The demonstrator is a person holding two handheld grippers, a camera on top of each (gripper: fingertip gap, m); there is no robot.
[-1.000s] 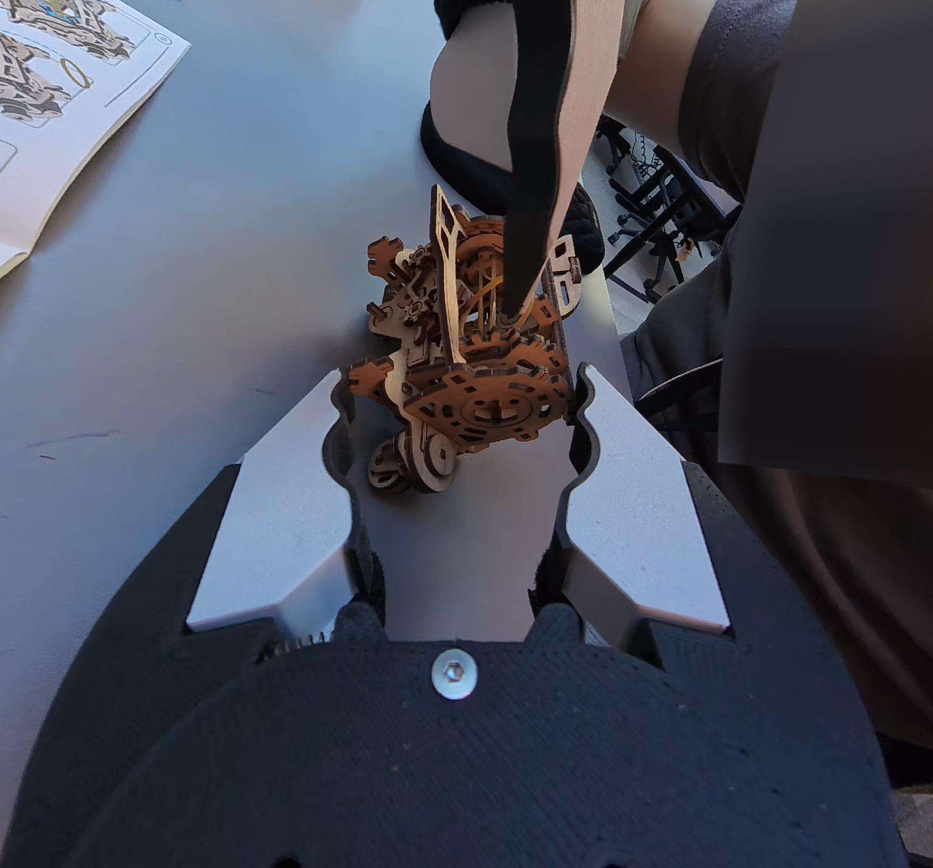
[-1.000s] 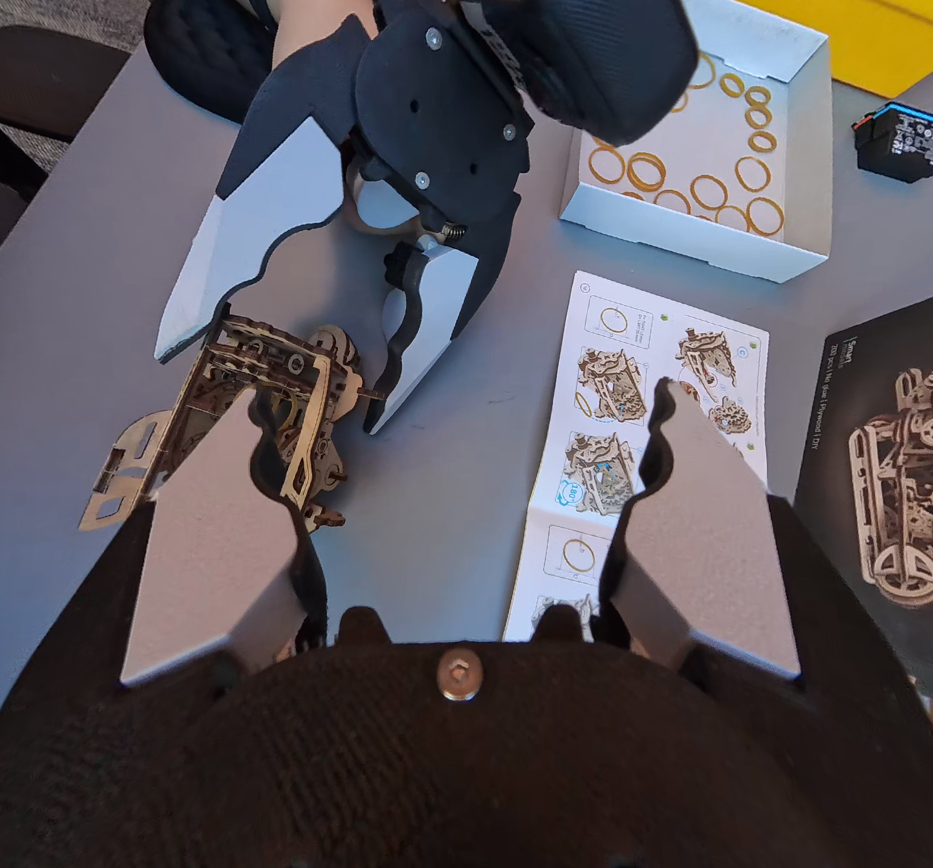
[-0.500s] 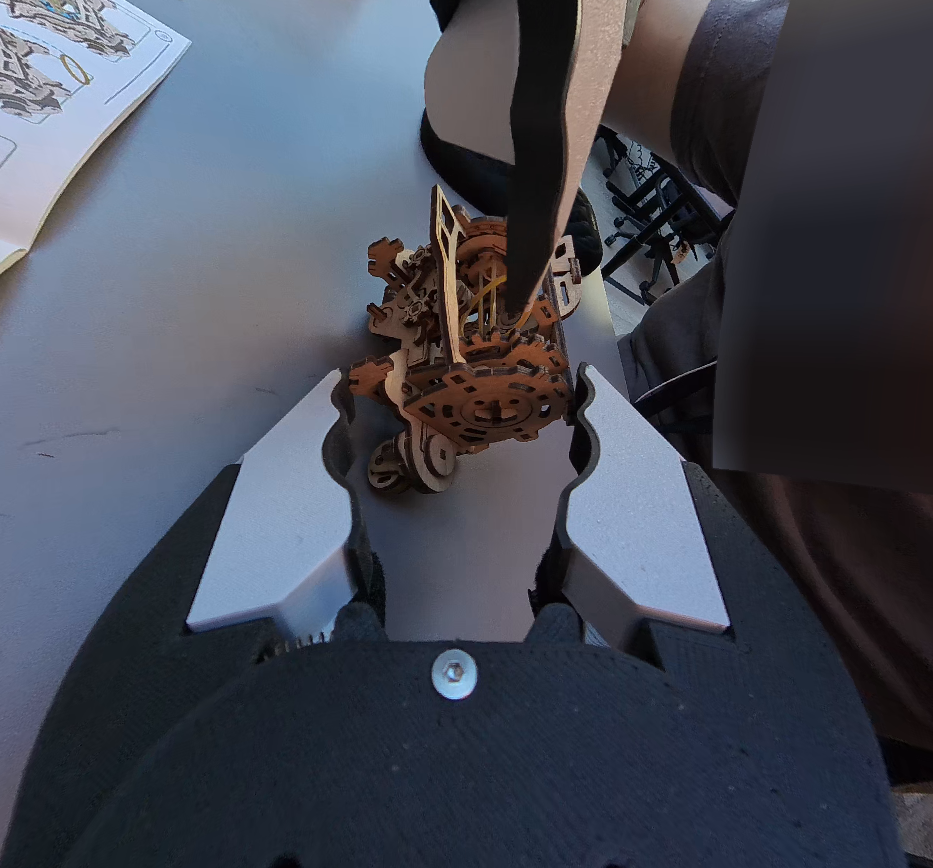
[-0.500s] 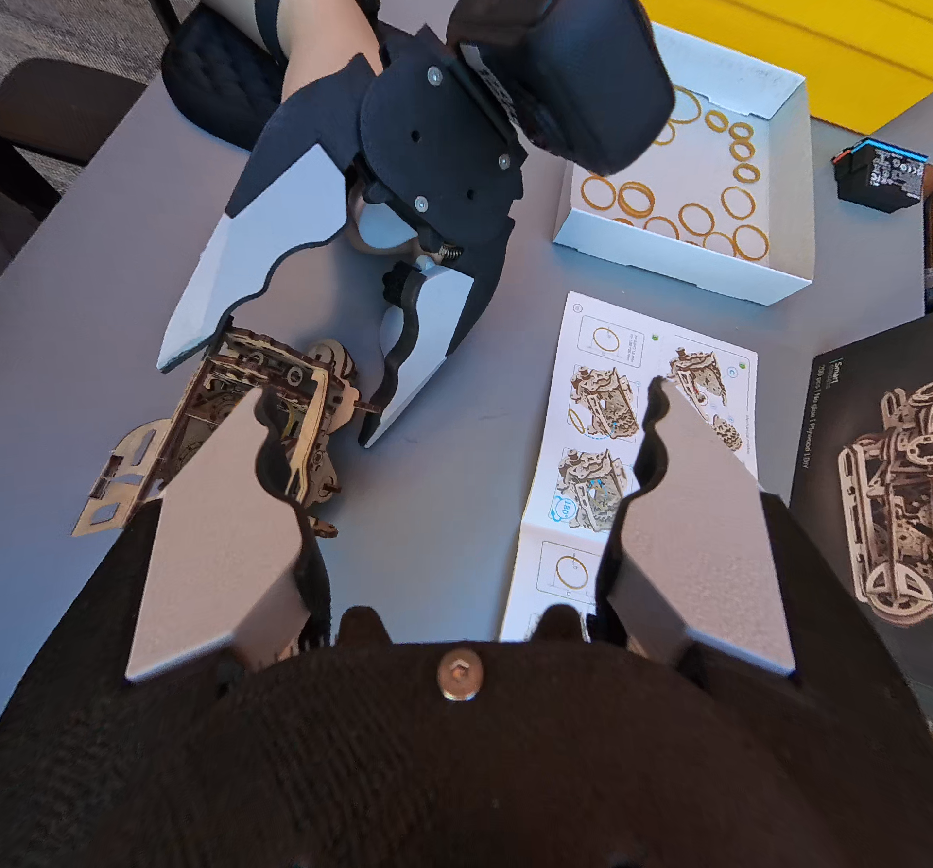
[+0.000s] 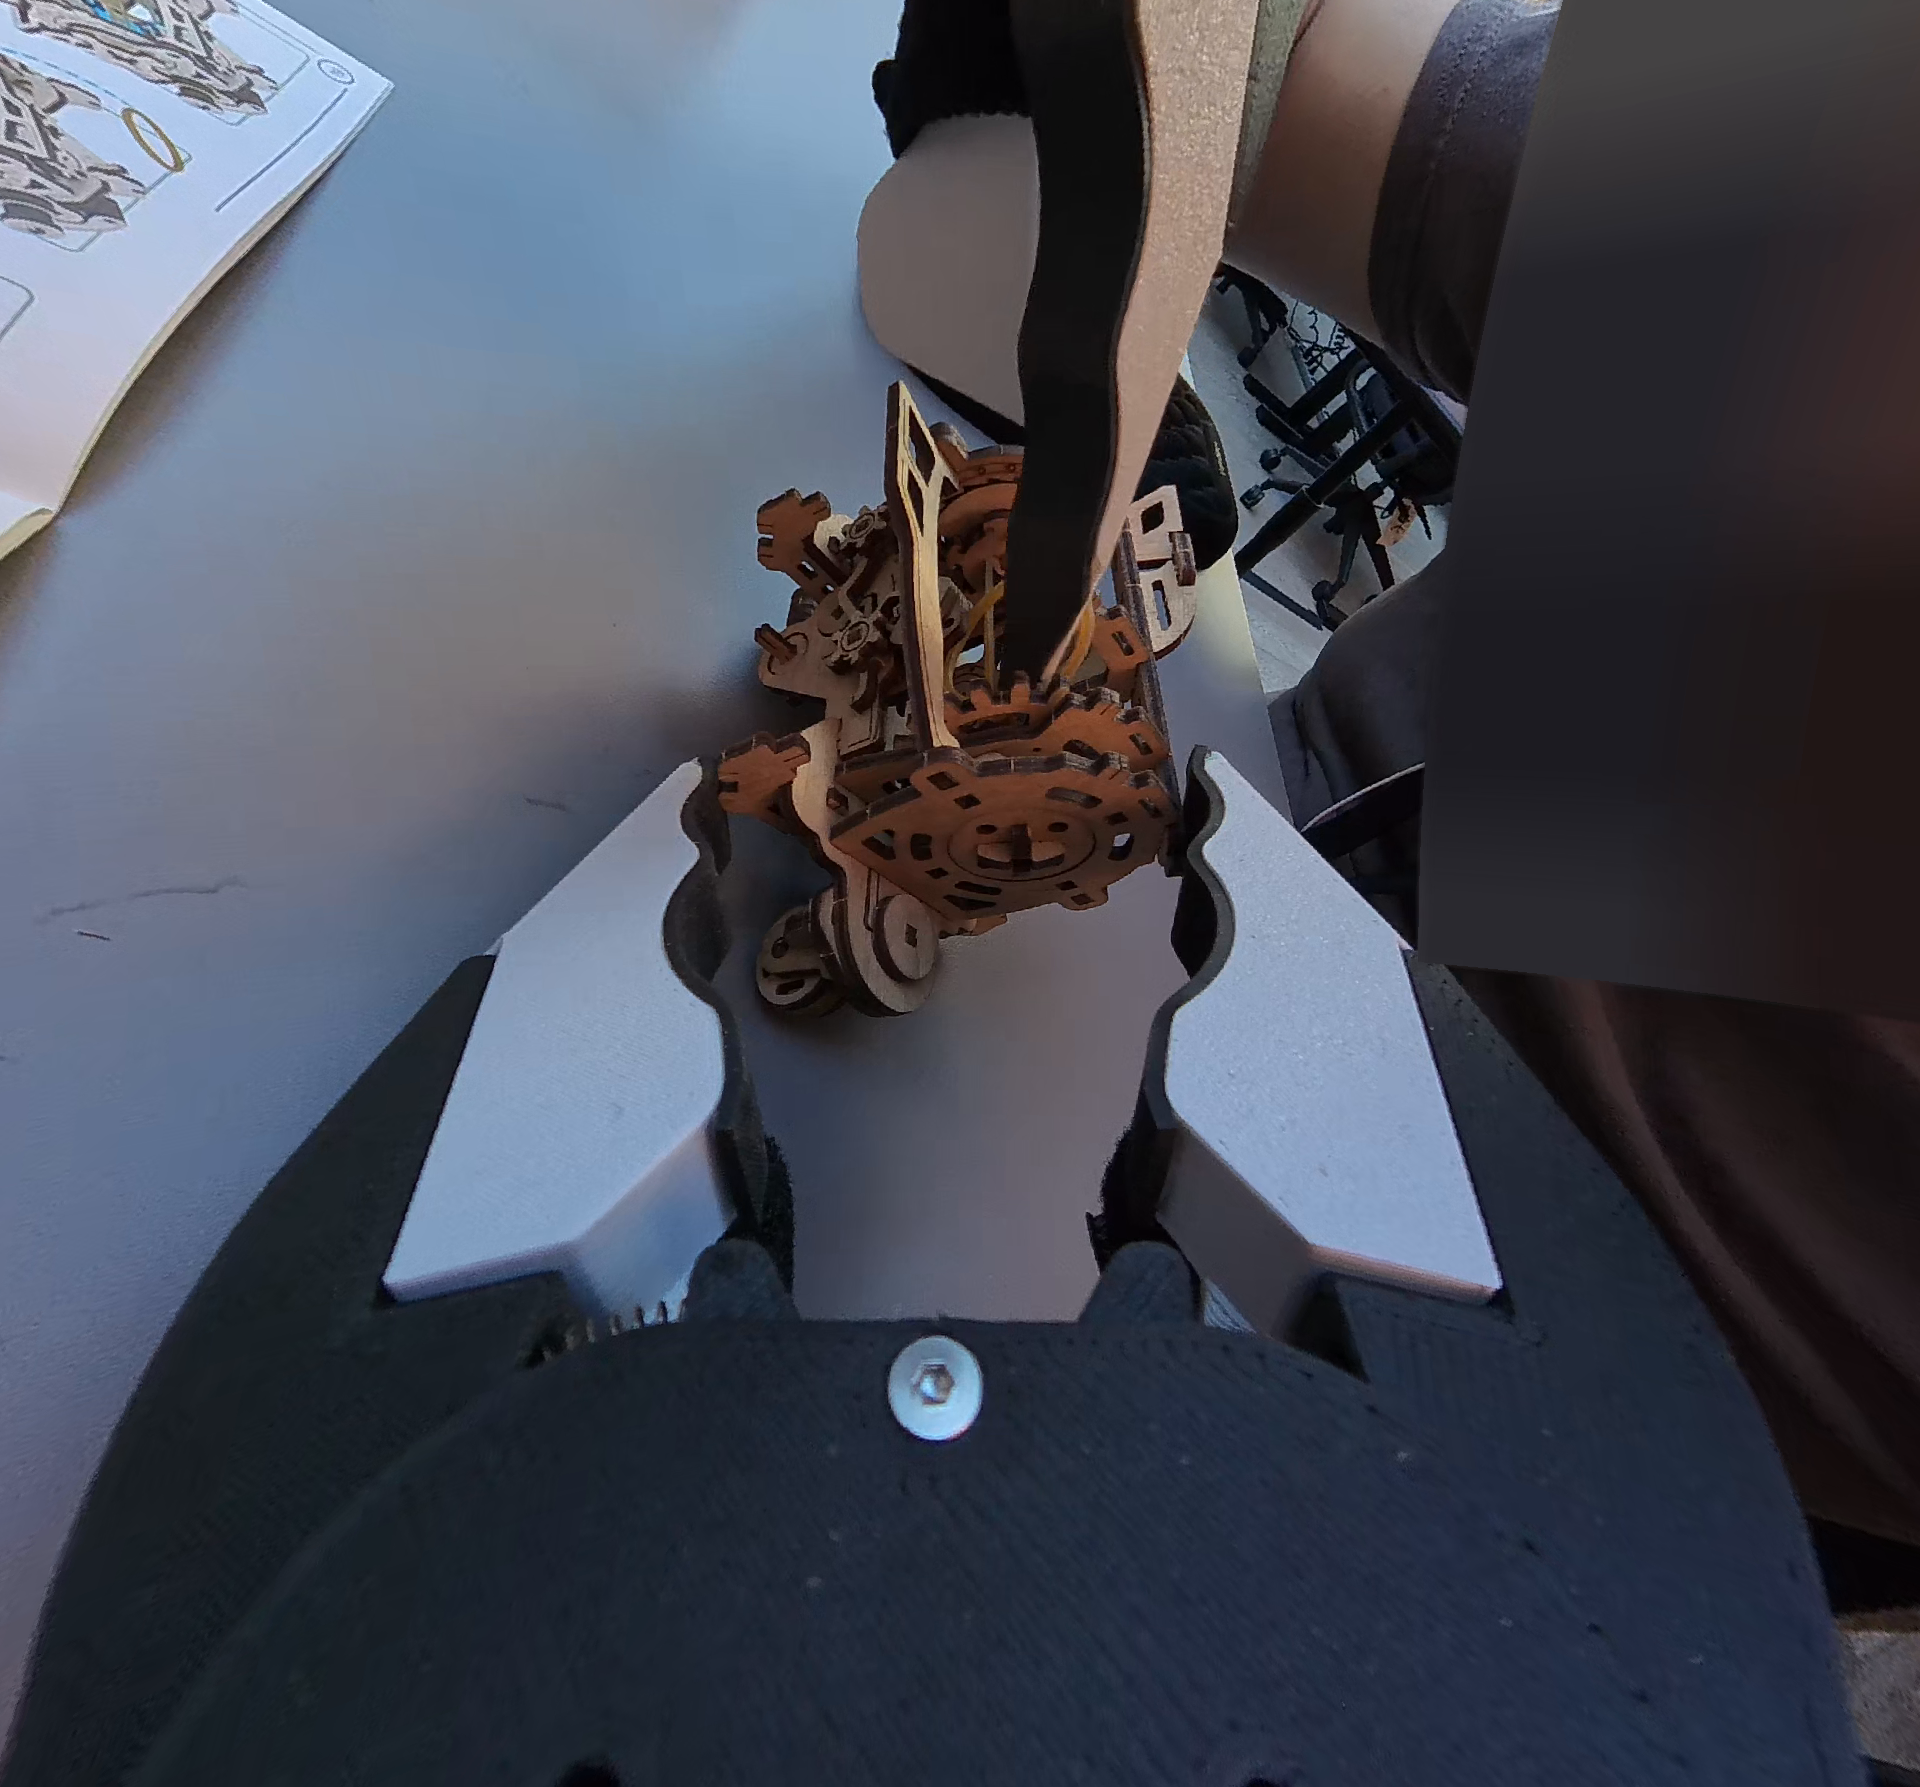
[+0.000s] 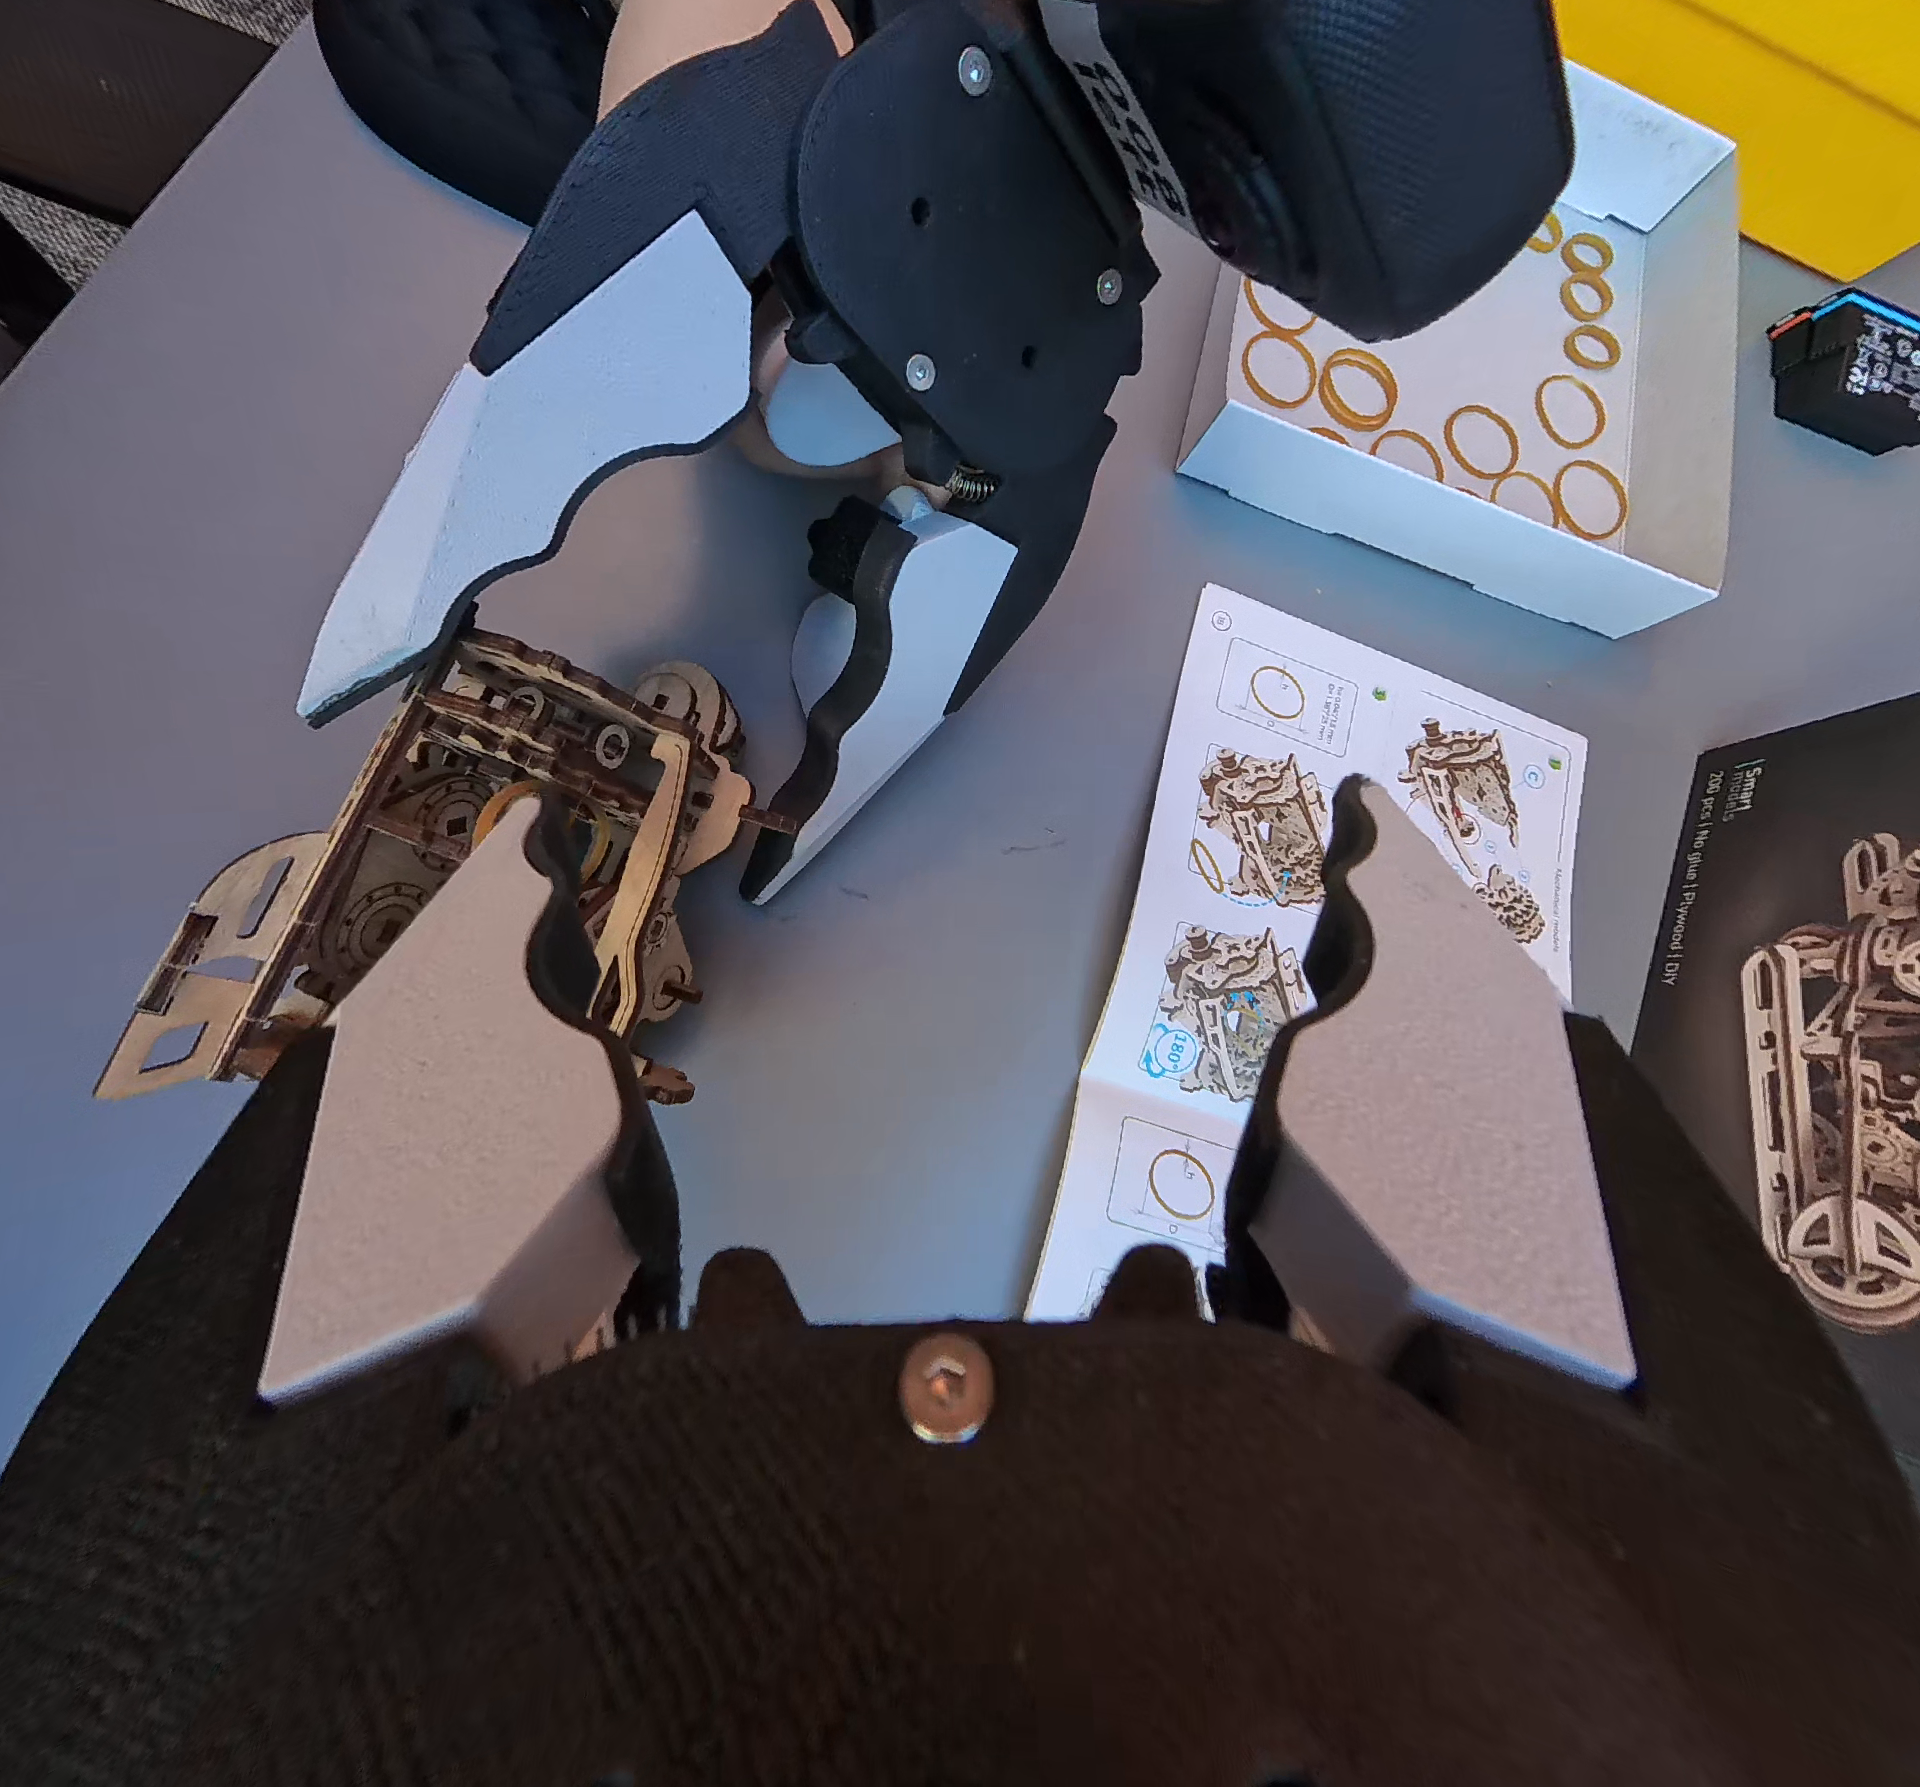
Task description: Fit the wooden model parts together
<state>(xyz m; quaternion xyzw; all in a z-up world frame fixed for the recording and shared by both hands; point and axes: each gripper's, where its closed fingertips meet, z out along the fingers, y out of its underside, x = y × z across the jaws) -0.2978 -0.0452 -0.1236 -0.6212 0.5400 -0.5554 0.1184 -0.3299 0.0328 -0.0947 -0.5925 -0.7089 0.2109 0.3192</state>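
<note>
The wooden model [image 5: 997, 823], a brown laser-cut assembly of gears and frames, stands on the grey table [image 5: 468, 490] close to its edge. My left gripper [image 5: 951, 781] is shut on it, one fingertip on each side. In the right wrist view the model [image 6: 436, 864] lies at the left, with the left gripper [image 6: 551, 792] clamping it from above. My right gripper [image 6: 935, 802] is wide open. Its left finger [image 6: 468, 1010] pokes down into the model's frame beside a yellow rubber band [image 6: 509, 802]. That finger [image 5: 1122, 283] also shows in the left wrist view, coming in from above.
A folded instruction sheet [image 6: 1351, 906] lies right of the model. Behind it stands a white box [image 6: 1455, 532] with several rubber bands. A black booklet [image 6: 1818, 1010] and a small black device [image 6: 1849, 366] lie at the right. A person's forearm [image 5: 1330, 127] reaches over the table edge. My left tips are about 45 cm from the small black device [image 6: 1849, 366], my right tips only 35 cm.
The right wrist view has shifted a little and come closer; its left finger stays inside the model. My left gripper and the model have not moved.
</note>
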